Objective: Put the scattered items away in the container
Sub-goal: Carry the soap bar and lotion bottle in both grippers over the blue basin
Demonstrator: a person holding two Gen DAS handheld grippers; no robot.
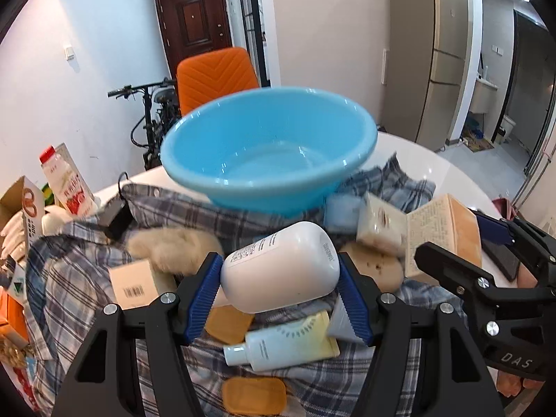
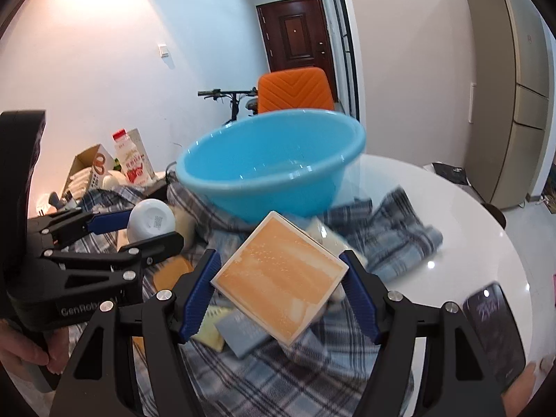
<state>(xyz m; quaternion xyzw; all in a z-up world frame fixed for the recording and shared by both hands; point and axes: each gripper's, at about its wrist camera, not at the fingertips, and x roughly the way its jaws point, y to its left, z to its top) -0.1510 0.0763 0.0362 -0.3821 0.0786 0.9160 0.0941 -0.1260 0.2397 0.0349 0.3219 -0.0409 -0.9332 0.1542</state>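
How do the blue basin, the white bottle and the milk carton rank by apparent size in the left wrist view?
1. blue basin, clearly largest.
2. white bottle, held in the left gripper; nearness to the camera enlarges it.
3. milk carton, farther away, so its true rank against the bottle is unsure.

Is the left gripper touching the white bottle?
Touching. In the left wrist view both blue pads of the left gripper press against the sides of the white bottle, which is held above the plaid cloth.

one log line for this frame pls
left gripper: shut on white bottle | right gripper: shut on orange box | blue basin: empty
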